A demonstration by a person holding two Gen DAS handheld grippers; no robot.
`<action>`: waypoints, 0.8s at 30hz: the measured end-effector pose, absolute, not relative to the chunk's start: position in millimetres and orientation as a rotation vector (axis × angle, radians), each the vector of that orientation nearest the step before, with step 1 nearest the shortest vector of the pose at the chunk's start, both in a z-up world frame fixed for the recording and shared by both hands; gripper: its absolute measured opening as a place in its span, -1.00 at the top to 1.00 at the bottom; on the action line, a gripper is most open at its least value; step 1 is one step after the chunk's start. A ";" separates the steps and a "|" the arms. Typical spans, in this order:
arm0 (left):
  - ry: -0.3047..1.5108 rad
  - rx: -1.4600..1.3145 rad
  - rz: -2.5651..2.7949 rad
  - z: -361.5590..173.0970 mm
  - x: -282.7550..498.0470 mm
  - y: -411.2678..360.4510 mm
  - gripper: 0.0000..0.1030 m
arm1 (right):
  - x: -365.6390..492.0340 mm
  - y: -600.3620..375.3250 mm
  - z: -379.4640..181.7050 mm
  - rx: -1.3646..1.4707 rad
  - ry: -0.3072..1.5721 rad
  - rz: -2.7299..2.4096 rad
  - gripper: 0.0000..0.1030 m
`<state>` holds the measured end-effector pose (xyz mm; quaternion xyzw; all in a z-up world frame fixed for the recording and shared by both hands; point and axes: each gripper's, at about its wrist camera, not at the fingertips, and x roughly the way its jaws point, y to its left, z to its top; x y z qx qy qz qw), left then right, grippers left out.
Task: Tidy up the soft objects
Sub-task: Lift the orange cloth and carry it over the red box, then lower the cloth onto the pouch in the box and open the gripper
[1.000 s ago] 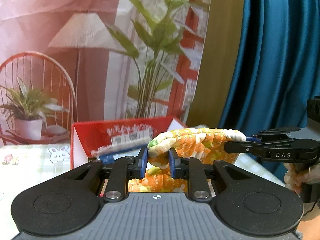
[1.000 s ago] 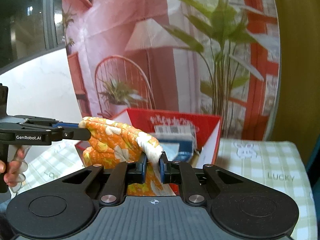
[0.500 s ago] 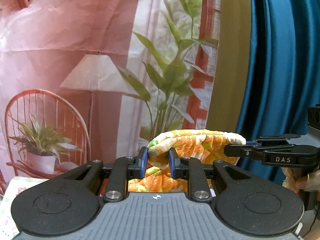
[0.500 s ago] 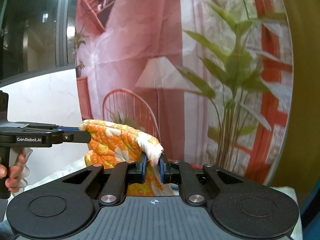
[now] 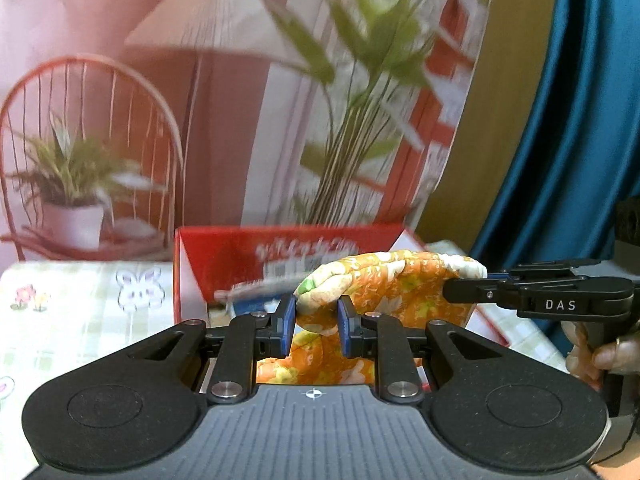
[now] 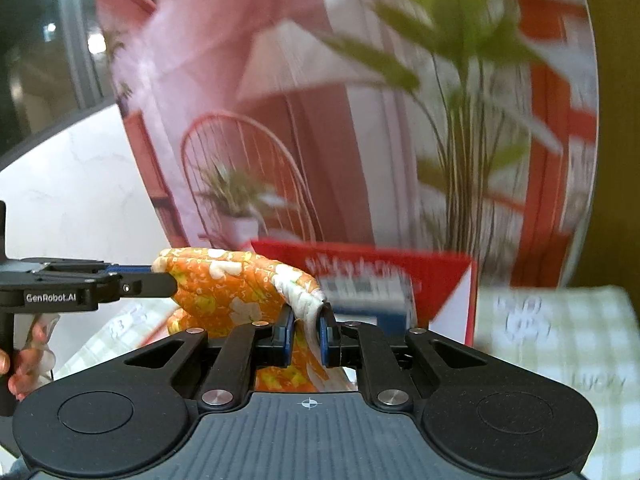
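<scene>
Stretching between both hand-held grippers point(image 5: 317, 330) point(image 6: 307, 336), floral cloth point(image 5: 384, 288) hangs before red box point(image 5: 240, 256).

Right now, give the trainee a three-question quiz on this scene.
1. True or false: both grippers grip the same orange floral cloth.
2. What stands behind the cloth? A) red box B) metal bucket C) wicker basket
3. Fill in: the table cover has a pale green ____ pattern.

Key: 1 true: left gripper and right gripper each pinch an end. 2 A, the red box. 3 checked.
</scene>
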<state>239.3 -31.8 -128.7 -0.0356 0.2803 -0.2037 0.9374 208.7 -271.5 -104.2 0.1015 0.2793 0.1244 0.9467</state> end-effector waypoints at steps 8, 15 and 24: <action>0.680 -0.054 -0.397 -160.0 270.5 -34.1 0.54 | 244.1 -271.8 -148.9 0.255 0.704 0.219 0.78; 0.723 -0.036 -0.390 -172.0 284.0 -39.7 0.54 | 265.1 -268.1 -168.9 0.238 0.776 0.208 0.78; 0.735 -0.032 -0.376 -177.5 289.9 -41.9 0.54 | 277.5 -271.4 -179.1 0.232 0.805 0.189 0.78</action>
